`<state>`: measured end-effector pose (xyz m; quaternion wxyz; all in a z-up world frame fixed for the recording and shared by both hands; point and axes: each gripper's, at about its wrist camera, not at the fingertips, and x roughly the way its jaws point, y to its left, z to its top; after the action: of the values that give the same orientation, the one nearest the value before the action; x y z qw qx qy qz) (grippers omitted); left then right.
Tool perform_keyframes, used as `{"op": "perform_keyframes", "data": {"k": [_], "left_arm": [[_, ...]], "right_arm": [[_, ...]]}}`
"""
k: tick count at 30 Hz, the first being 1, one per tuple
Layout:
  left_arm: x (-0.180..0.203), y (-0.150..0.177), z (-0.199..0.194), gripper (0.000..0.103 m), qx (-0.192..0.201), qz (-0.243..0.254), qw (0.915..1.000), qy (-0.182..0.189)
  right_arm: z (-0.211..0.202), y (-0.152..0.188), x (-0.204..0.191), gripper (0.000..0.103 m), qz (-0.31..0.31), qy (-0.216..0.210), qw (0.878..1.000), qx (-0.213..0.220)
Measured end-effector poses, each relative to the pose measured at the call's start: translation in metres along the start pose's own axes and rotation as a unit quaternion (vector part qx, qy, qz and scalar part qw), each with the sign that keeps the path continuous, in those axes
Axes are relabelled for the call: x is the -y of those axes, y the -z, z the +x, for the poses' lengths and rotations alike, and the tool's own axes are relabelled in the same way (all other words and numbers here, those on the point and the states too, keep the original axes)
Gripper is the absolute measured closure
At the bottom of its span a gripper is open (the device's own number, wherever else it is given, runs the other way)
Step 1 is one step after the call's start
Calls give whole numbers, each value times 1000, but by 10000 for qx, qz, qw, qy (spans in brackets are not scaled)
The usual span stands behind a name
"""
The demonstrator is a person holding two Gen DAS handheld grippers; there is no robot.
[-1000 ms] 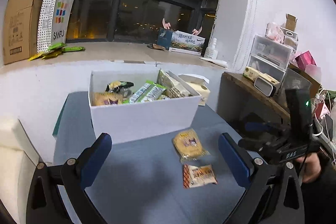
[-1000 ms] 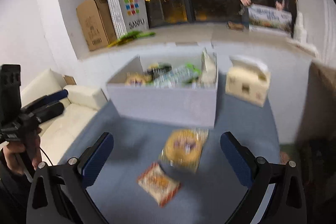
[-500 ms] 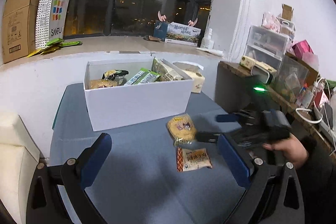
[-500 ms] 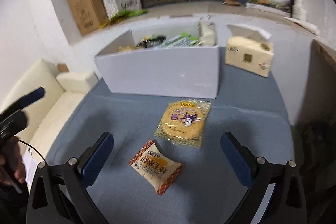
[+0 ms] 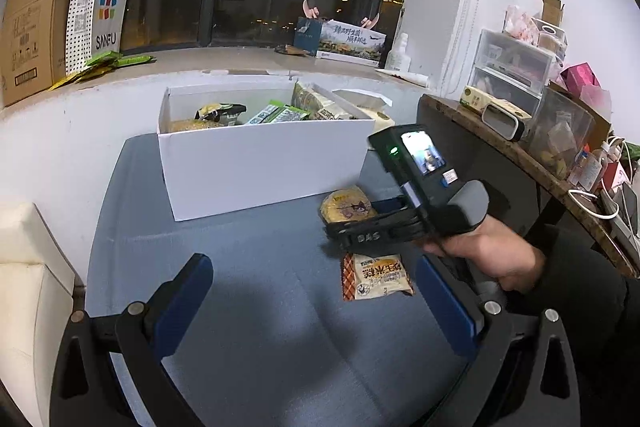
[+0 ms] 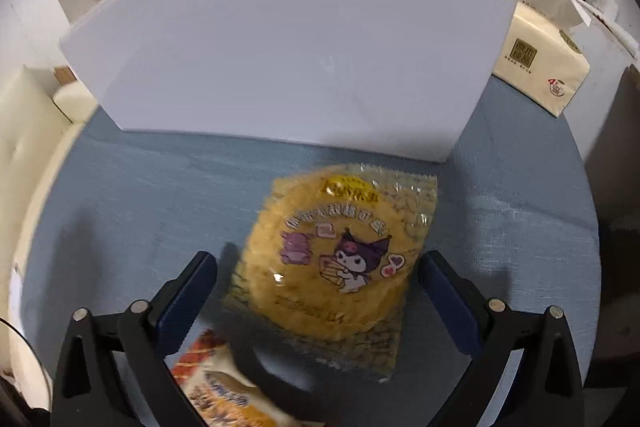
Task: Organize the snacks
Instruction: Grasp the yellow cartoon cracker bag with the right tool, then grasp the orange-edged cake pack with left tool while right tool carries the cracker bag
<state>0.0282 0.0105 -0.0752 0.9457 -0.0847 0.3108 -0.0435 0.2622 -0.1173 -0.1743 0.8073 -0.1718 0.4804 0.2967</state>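
A round yellow cake in a clear cartoon-printed packet (image 6: 336, 259) lies flat on the blue table (image 5: 240, 267), just in front of the white box (image 5: 260, 163) that holds several snacks. My right gripper (image 6: 316, 263) points steeply down over the packet. Its jaws are closing with the packet between them, and the pads are not visibly pressing on it. In the left wrist view a hand holds that gripper above the yellow packet (image 5: 346, 207). An orange-and-white snack packet (image 5: 376, 277) lies nearer. My left gripper (image 5: 312, 271) hangs open over the table with nothing between its fingers.
A cream tissue box (image 6: 540, 67) stands right of the white box. A cream sofa (image 5: 24, 267) lies left of the table and a cluttered wooden shelf (image 5: 500, 155) lies to its right. A cardboard box (image 5: 28, 27) and a paper bag (image 5: 100, 11) stand on the window ledge.
My right gripper has come down and forward from above the table to straddle the yellow packet, and its jaws have narrowed. The left gripper has sunk slightly.
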Motion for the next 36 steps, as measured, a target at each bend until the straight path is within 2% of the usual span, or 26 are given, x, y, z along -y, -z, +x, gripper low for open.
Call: {"op": "perform_keyframes", "data": {"k": [1,4,6,12,16,19,23,32,34,35,36], "left_arm": [[0,0,0,0,-9,1,10000,14],[0,1,3,0,-49,20,10000,28],[0,1,7,0,-102,20,9999,62],[18,2,40,0,-555,433,9968,378],[41,2,75,0,-949,774,9898,727],[50,3,100,0,-1240,782,9855,850],[61,8,137,0,-1720,763,9794,726],[78,19,170,1,-2176,820,9721,304],[80,20,169,8,-2090,942,9732,189],[81,19,168,27,-2019,1026,9739,122],[82,18,168,34,-1980,1105,9739,71]], "right_arm": [[-2,0,1,24,19,32,10000,17],[-13,1,9,24,224,-469,9986,67],[-28,3,10,24,184,-480,9983,262],[-96,23,28,24,456,-991,9887,1031],[-146,47,41,24,599,-1057,9808,1528],[-178,67,57,24,783,-977,9751,1832],[-200,91,73,24,1045,-883,9679,2111],[-199,110,90,24,1313,-835,9639,2161],[-199,113,91,24,1305,-828,9641,2159],[-198,114,90,24,1309,-861,9639,2152],[-198,114,90,24,1296,-892,9638,2154]]}}
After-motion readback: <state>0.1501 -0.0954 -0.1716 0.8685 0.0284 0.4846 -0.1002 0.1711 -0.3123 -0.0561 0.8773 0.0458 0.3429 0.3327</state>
